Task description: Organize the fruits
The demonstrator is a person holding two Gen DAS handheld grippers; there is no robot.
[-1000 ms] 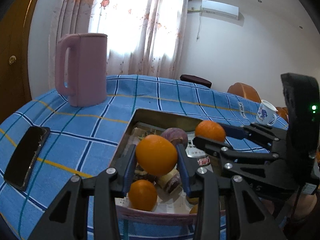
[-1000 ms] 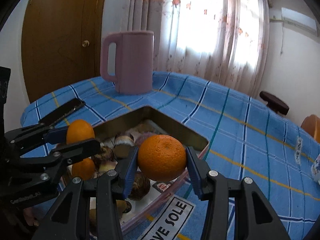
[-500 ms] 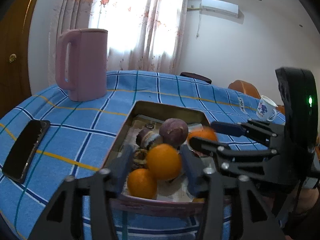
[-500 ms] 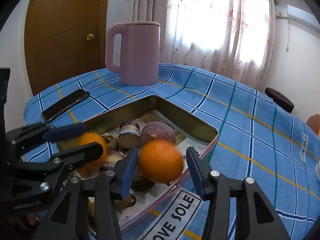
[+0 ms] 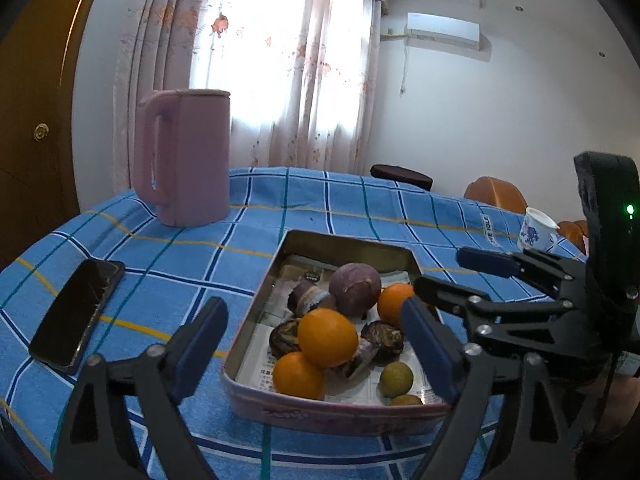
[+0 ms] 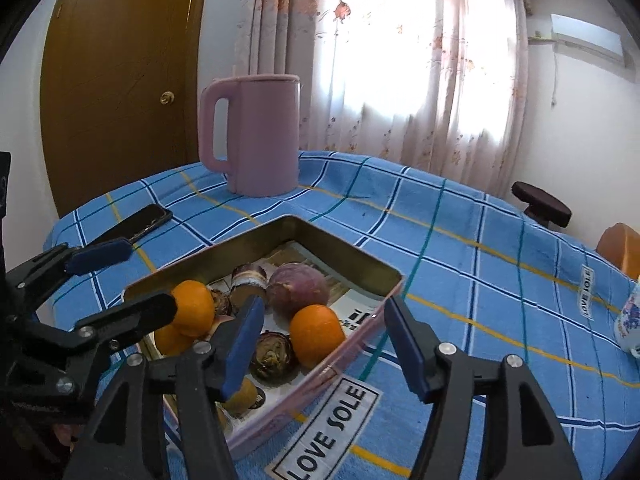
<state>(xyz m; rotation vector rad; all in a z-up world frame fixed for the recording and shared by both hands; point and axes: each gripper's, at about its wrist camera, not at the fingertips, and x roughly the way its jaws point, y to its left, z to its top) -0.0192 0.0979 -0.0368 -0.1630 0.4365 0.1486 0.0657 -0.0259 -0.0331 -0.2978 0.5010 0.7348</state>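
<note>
A metal tray (image 5: 256, 320) (image 6: 360, 264) lined with paper sits on the blue checked tablecloth. It holds three oranges, a round purple fruit (image 5: 354, 289) (image 6: 296, 294), several dark cut fruits and small yellow-green ones. One orange (image 5: 327, 337) rests on the pile near the tray's front, another (image 6: 317, 332) lies by the right wall. My left gripper (image 5: 316, 352) is open and empty above the tray's near end. My right gripper (image 6: 322, 344) is open and empty over the tray's right side; it also shows in the left wrist view (image 5: 460, 276).
A pink jug (image 5: 184, 156) (image 6: 256, 136) stands at the back left. A black phone (image 5: 76, 314) (image 6: 136, 222) lies left of the tray. A patterned cup (image 5: 536, 228) stands at the right. A dark stool (image 6: 540, 204) and orange seats stand beyond the table.
Both grippers opened and dropped their oranges into the tray. Both have pulled back a little from the tray.
</note>
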